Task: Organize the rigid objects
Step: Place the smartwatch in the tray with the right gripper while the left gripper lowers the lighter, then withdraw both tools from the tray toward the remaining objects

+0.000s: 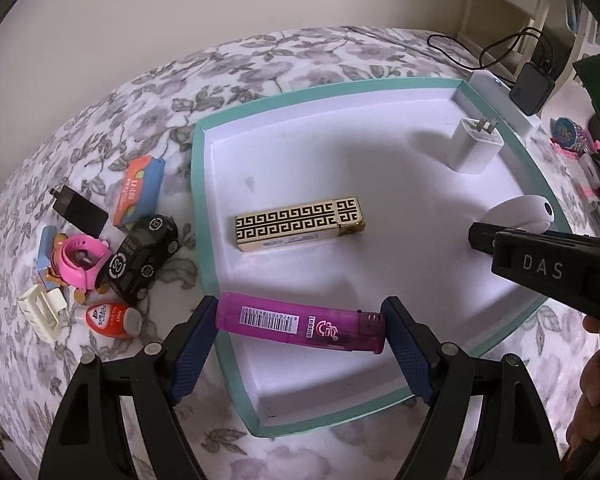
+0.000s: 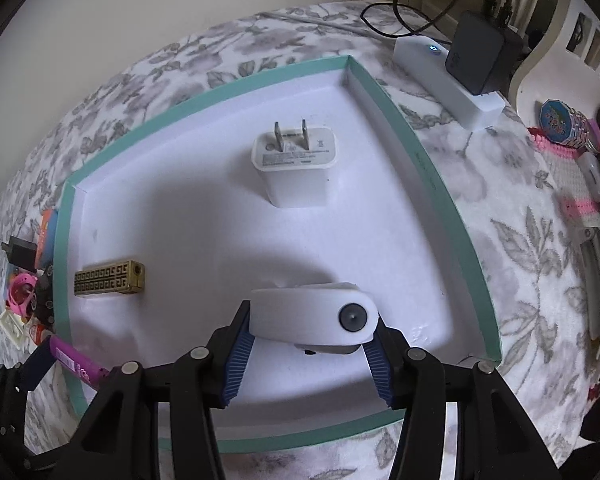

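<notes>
Left gripper (image 1: 300, 326) had the purple lighter (image 1: 300, 326) clamped end to end between its pads, over the near-left rim of the teal tray (image 1: 198, 200). Right gripper (image 2: 310, 334) was gripping the white camera-like gadget (image 2: 312, 318) (exact type unclear) over the tray's near-right floor. Gold lighter (image 1: 298, 220) lay left of centre, white charger (image 2: 294, 170) stood at the far side, 2 prongs up.

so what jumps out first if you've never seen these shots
The teal-rimmed white tray on the floral cloth, holding a gold patterned lighter and a white plug adapter. Then the left gripper clamping a purple lighter over the near rim, and the right gripper gripping a white oval gadget.
</notes>
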### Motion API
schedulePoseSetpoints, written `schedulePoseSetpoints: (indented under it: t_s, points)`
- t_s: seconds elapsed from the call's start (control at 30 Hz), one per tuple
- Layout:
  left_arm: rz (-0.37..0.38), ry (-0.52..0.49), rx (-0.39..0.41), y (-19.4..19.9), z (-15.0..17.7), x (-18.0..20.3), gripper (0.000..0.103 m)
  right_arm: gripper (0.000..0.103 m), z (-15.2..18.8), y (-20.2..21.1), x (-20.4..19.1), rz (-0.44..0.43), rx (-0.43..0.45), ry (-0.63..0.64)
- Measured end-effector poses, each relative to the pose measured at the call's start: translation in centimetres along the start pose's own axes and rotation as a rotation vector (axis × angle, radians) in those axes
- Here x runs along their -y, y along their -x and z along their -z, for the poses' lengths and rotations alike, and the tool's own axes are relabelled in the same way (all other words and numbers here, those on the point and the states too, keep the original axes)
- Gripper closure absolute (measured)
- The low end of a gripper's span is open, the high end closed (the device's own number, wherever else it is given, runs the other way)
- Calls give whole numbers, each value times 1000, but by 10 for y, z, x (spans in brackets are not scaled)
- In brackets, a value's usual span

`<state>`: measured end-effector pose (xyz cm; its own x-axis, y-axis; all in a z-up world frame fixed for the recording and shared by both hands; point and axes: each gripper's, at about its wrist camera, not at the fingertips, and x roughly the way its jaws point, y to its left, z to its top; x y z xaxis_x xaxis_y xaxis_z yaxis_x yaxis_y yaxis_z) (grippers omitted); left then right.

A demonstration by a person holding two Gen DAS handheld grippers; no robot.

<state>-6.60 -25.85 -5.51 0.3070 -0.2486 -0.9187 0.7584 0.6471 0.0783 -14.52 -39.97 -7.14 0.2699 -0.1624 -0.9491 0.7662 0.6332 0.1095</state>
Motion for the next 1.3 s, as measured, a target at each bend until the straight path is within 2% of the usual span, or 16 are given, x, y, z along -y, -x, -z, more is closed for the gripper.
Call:
schedulePoseSetpoints:
  t_s: [0.13, 0.17, 0.23, 0.5, 0.67, 0.7, 0.77, 0.9, 1.0, 1.3]
  points:
    - [18, 12, -15, -1, -1, -1, 20, 46, 1, 0, -3, 17, 7, 17]
    - [20, 17, -17, -1, -1, -2, 20, 43, 1, 1, -3, 20, 12, 20]
    - [17, 27, -13, 0, -2, -3, 20, 31, 0, 2, -5, 31, 26, 26]
    - [27, 96, 21, 8, -6, -18, 20, 29, -7, 17, -1, 17, 83, 0]
    - [37, 136, 67, 19, -9, -28, 20, 20, -10, 27, -1, 9, 136, -7]
    - [33, 143, 77, 21, -9, -30, 19, 19, -10, 29, -2, 7, 145, -7]
    - [29, 168, 97, 25, -10, -36, 9, 18, -11, 31, -2, 4, 159, -8]
    - [25, 234, 115, 29, -11, -52, 9, 12, -12, 34, -4, 0, 182, -10]
    - [9, 295, 131, 32, -10, -67, 9, 1, -11, 36, -3, 2, 197, -9]
    - [-85, 450, 204, 48, -5, -113, 9, 0, -9, 42, -12, -7, 245, 40]
